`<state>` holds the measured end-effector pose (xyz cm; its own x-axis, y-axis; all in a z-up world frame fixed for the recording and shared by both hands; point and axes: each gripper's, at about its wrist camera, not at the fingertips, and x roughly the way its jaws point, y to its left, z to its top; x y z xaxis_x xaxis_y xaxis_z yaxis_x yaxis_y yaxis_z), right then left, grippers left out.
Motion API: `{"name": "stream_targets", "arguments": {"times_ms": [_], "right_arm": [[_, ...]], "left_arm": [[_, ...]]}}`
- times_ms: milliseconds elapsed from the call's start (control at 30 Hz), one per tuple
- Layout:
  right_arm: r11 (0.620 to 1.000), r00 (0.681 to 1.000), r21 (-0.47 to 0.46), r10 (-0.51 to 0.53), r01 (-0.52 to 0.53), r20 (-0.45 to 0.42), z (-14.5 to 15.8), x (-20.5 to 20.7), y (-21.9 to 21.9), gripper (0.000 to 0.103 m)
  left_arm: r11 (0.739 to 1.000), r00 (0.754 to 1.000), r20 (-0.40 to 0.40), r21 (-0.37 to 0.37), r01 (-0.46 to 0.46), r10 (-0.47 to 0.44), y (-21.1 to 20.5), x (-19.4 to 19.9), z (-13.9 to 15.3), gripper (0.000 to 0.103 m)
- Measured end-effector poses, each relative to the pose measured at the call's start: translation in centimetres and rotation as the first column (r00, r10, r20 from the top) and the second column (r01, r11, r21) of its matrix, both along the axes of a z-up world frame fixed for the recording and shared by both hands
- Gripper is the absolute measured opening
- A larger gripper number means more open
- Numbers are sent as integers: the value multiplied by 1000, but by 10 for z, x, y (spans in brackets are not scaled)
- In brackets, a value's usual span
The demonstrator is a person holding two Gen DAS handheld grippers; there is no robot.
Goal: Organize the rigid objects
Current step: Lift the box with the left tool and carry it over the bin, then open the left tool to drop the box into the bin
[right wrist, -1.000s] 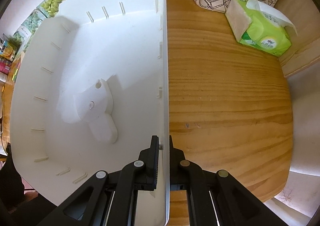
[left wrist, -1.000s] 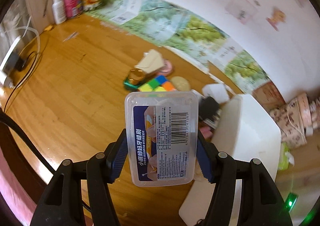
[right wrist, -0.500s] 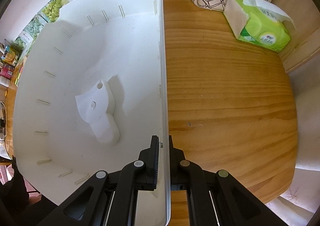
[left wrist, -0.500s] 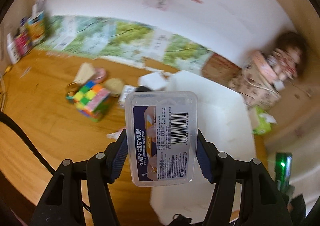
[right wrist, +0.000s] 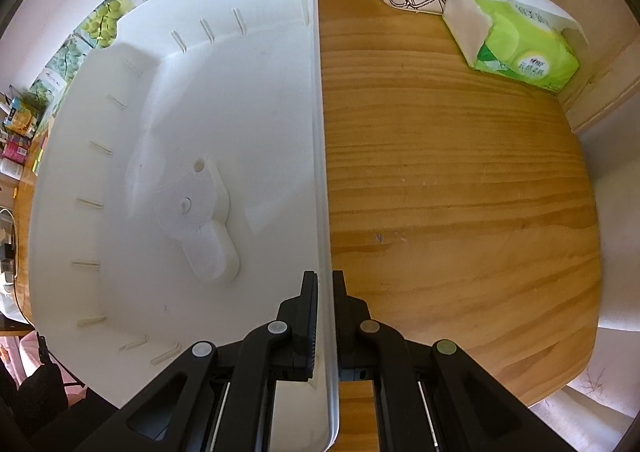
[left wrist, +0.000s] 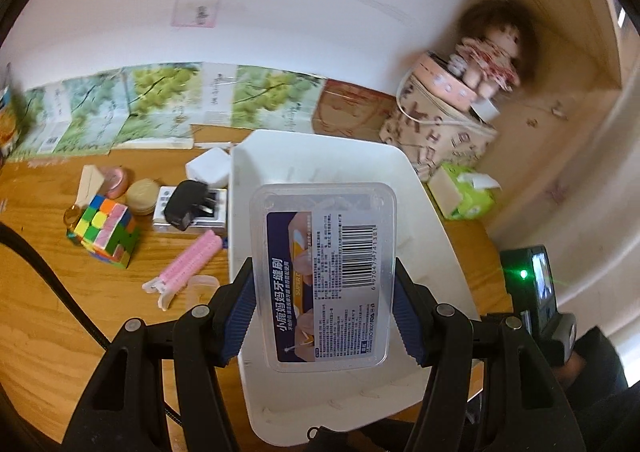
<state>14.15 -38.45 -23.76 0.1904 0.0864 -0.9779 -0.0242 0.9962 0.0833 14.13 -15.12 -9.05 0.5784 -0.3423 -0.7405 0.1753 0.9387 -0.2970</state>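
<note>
The left tongs (left wrist: pixel 323 304) pinch a clear plastic box (left wrist: pixel 323 276) by its two long sides, the blue pads pressed against its walls; its barcode label faces the camera. The box hangs above the white bin (left wrist: pixel 436 228), over the bin's open inside and not touching its floor.

The right tongs (right wrist: pixel 325 316) are pressed together on the bin's right-hand wall (right wrist: pixel 320 156), one finger inside and one outside. The bin stands on the wooden worktop (right wrist: pixel 460 192) toward its right end; in the right wrist view its floor shows only a moulded white fitting (right wrist: pixel 196 212).

On the worktop left of the bin lie a pink hair clip (left wrist: pixel 186 266), a black plug (left wrist: pixel 186 204) on a small white device (left wrist: pixel 192 214), a colour cube (left wrist: pixel 106 230), a round tan piece (left wrist: pixel 141 191), a pink round piece (left wrist: pixel 116 180) and a white block (left wrist: pixel 208 168). A clear cup (left wrist: pixel 202 286) sits just by the clip's near end.

Right of the bin, toward the back right corner of the worktop, are a green tissue pack (right wrist: pixel 520 48) and a printed fabric bag (left wrist: pixel 440 132) with a doll (left wrist: pixel 488 52) on top. Along the back edge, grape-pattern paper (left wrist: pixel 160 100) lines the wall.
</note>
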Motion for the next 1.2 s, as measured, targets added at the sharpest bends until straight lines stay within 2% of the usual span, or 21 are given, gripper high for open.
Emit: {"name": "stream_targets", "arguments": {"times_ms": [100, 300, 500, 567, 633, 867, 1200], "right_arm": [[1000, 1000, 16, -11, 11, -5, -2, 2, -3, 6], [1000, 1000, 25, -14, 15, -10, -3, 2, -8, 6], [999, 999, 28, -37, 38, -31, -5, 8, -11, 6], [999, 999, 29, -40, 41, -32, -6, 10, -11, 6], [999, 999, 32, -41, 42, -35, -5, 12, -13, 6], [999, 998, 22, -36, 37, -53, -9, 18, -15, 6], [999, 996, 21, -48, 49, -76, -13, 29, -15, 6]], "left_arm": [[999, 999, -2, 37, 37, -37, -11, -2, 0, 66], [994, 995, 10, 58, 96, -97, -25, -7, 3, 66], [992, 993, 18, 37, 120, -121, -28, -16, 7, 67], [992, 992, 30, 32, 118, -119, -28, -20, 9, 71], [994, 993, 45, 19, 109, -110, -25, -23, 11, 78], [999, 996, 77, -17, 39, -37, -6, -29, 17, 78], [994, 991, 79, -22, -111, 113, 31, -31, 26, 78]]}}
